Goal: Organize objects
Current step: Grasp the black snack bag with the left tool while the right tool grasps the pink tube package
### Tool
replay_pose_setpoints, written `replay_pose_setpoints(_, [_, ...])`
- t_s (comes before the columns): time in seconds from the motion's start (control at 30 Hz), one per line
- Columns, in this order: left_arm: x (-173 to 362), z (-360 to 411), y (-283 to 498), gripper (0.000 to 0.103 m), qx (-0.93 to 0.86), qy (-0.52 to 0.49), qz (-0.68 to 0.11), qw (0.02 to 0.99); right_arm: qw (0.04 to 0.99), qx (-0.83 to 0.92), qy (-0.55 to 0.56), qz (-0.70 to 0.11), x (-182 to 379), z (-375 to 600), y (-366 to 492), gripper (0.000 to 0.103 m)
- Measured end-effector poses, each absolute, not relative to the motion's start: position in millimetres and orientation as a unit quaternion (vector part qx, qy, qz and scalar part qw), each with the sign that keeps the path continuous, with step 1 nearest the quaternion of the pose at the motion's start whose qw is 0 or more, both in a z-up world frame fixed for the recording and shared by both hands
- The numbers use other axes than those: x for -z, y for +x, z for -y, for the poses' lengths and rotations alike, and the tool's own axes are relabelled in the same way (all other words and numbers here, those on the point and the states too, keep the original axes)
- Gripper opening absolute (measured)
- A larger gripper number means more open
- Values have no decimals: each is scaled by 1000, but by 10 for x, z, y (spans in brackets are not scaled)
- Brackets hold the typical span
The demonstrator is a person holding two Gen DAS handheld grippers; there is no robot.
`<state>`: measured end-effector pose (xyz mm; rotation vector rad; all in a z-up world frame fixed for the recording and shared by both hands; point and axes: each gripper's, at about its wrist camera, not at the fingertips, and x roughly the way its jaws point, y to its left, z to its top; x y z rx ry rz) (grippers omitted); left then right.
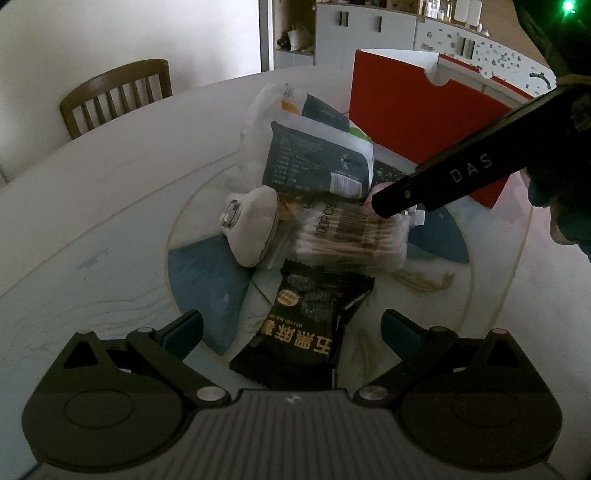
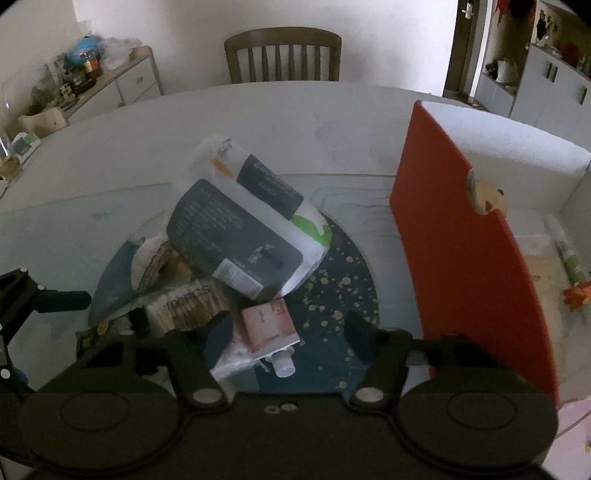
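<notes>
A heap of items lies on the round table. My left gripper (image 1: 291,328) is open, its jaws on either side of a black snack packet (image 1: 306,325). Beyond it lie a pack of cotton swabs (image 1: 351,236), a white pouch (image 1: 251,225) and grey-and-white packs (image 1: 317,162). My right gripper (image 2: 288,332) is open over a small pink tube (image 2: 269,328) beside the swabs (image 2: 188,306). The right gripper's body (image 1: 461,173) reaches in from the right in the left wrist view. An open red box (image 2: 465,258) stands to the right, with some items inside.
A wooden chair (image 2: 282,55) stands at the table's far side. A sideboard with clutter (image 2: 85,85) is at the back left, white cabinets (image 1: 388,26) at the back. The left gripper (image 2: 48,299) shows at the left edge of the right wrist view.
</notes>
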<state>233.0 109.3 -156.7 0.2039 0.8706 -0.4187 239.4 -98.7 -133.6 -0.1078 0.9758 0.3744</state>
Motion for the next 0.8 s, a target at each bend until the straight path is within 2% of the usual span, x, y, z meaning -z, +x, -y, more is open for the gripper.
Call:
replay_pose_setpoints(0.13, [1566,-1112,2345,101,198,92,-419,881,863,-187,-43,-467,1358,976,2413,52])
replay_pose_setpoints(0.2, [1561,-1113,2341,93,197,93,-420,881,862,-190,-41,-468,1366,974,2424,51])
replay_pose_setpoints(0.27, [1552,-1113,2335,79,197,97,-419,881,861,-193,-40,-469,1366,972,2429,44])
replay_pose_setpoints(0.3, [1542,-1110,2331,75,199,98,-417,881,860,-195,-38,-470,1359,969,2430,43])
replay_pose_setpoints(0.43, [1498,-1101,2304,44,205,97,-416,881,857,-201,-31,-473,1354,961,2434,31])
replay_pose_setpoints(0.47, [1489,-1096,2298,41,203,99,-415,881,857,-203,-30,-473,1348,955,2429,28])
replay_pose_setpoints(0.57, [1467,-1109,2303,38,200,87,-421,880,857,-205,-31,-473,1331,942,2409,23])
replay_pose_setpoints(0.8, [1350,-1163,2272,34,184,56,-432,881,863,-196,-29,-464,1241,1000,2309,23])
